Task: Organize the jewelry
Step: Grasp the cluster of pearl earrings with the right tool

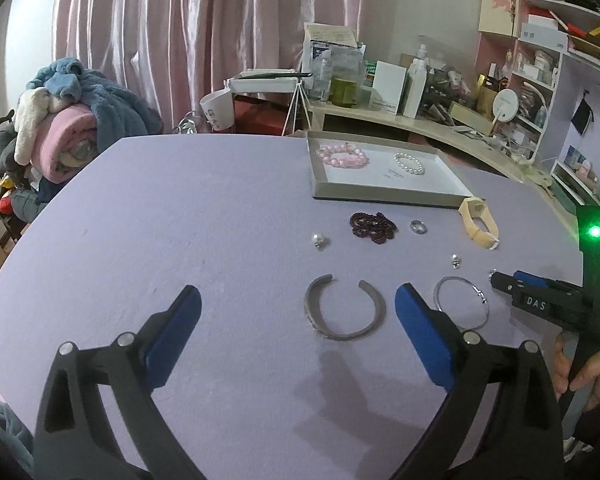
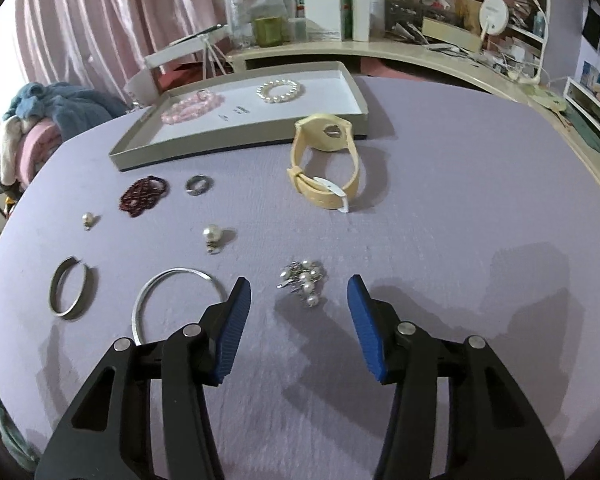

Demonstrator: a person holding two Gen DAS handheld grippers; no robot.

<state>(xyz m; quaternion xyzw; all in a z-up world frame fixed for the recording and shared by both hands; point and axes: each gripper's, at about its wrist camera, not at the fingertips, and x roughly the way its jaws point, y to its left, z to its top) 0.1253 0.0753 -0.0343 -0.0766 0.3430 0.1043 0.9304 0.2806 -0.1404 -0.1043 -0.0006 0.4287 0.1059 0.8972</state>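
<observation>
My left gripper (image 1: 298,300) is open and empty above the purple table, with a grey open cuff bangle (image 1: 342,312) lying between its fingers. A thin silver bangle (image 1: 462,302) lies to its right. My right gripper (image 2: 298,292) is open and empty, with a cluster of pearl earrings (image 2: 304,280) on the table between its fingertips. The grey tray (image 2: 236,146) at the back holds a pink bead bracelet (image 2: 192,108) and a white pearl bracelet (image 2: 279,91). A dark red bead bracelet (image 2: 142,194), a ring (image 2: 198,184), two pearl studs (image 2: 210,236) and a beige watch (image 2: 324,160) lie loose.
The right gripper (image 1: 540,300) shows in the left wrist view at the table's right edge, a hand on its handle. A cluttered curved desk (image 1: 420,120) and shelves stand behind the table. A chair with piled blankets (image 1: 72,120) is at the far left.
</observation>
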